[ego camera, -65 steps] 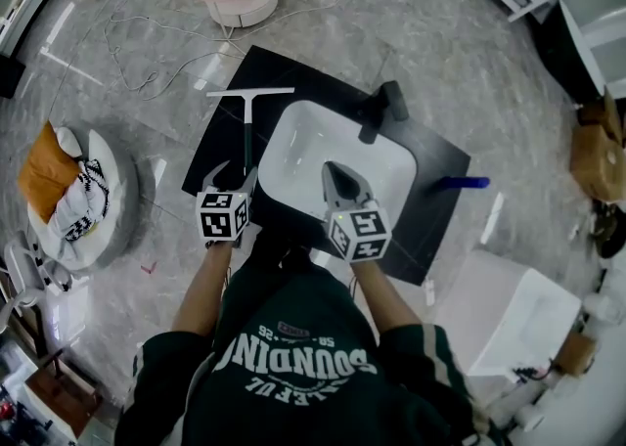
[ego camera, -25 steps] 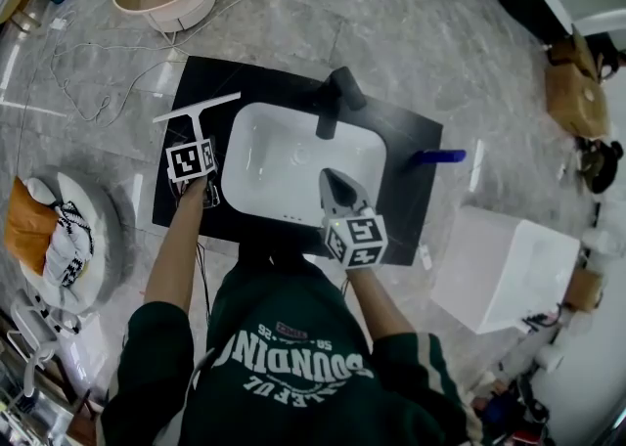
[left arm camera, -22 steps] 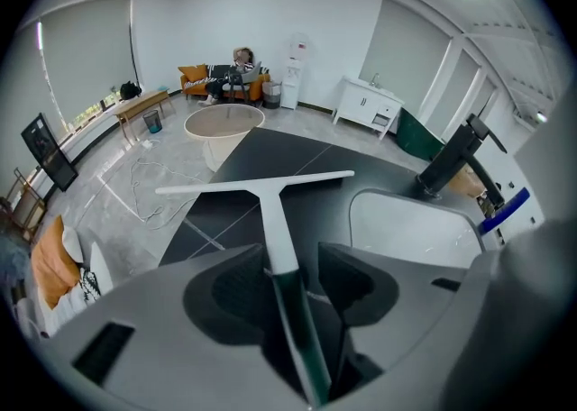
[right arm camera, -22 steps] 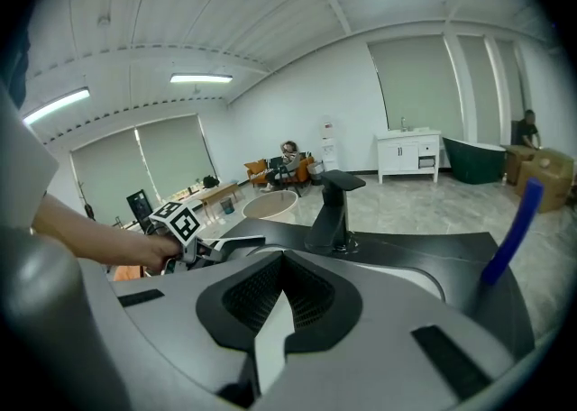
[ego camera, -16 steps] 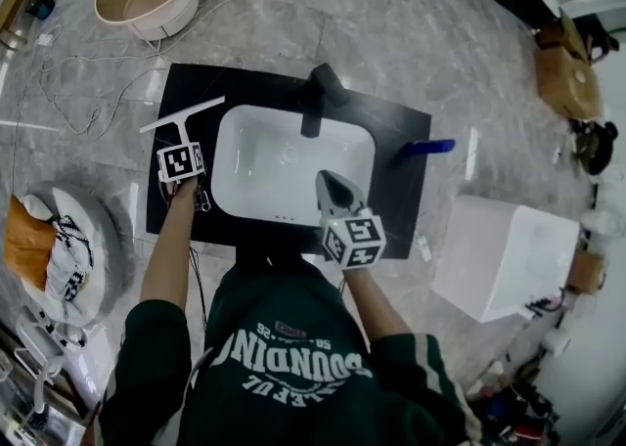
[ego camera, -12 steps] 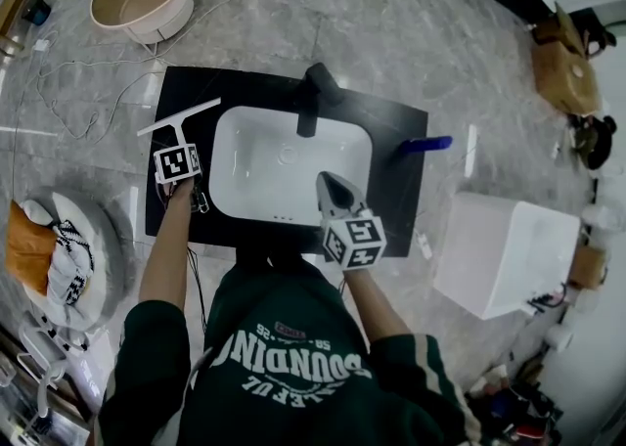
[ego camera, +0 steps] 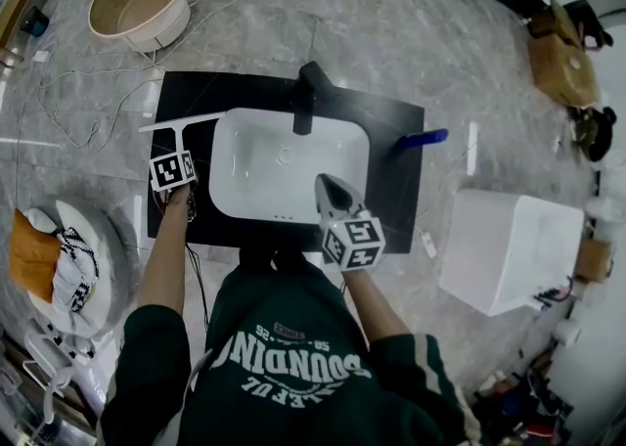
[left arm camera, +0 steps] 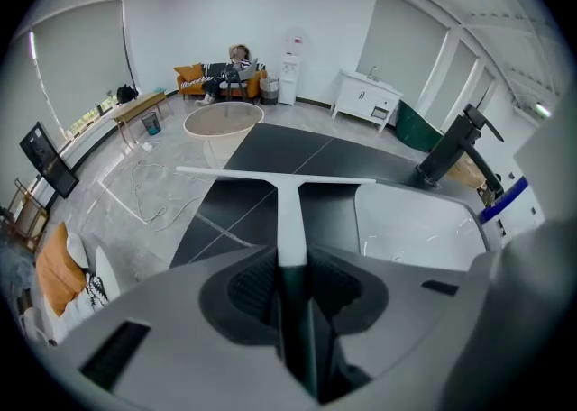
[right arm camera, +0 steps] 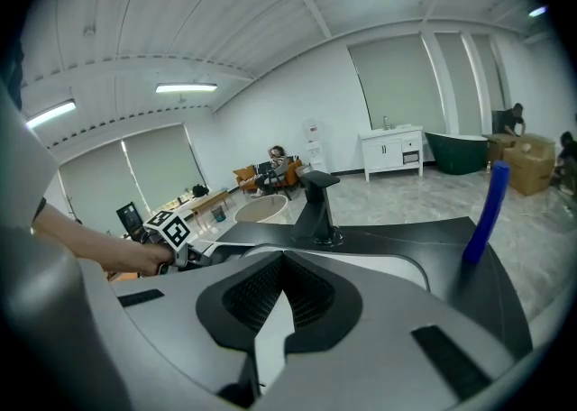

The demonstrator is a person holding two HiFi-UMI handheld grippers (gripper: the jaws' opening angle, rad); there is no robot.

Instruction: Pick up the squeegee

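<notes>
The squeegee lies on the black counter left of the white sink, its white blade toward the far edge. In the left gripper view its white neck runs into a dark handle that sits between my jaws. My left gripper has just been closing and its pads press the handle from both sides. My right gripper hovers over the sink's near rim, shut, with nothing in it.
A black faucet stands at the sink's far side. A blue object sits at the counter's right end. A beige tub and loose cable lie on the floor far left, a white box at right.
My left gripper went from the counter's front edge up to the squeegee handle and has stayed there. The right gripper has barely shifted over the sink.
</notes>
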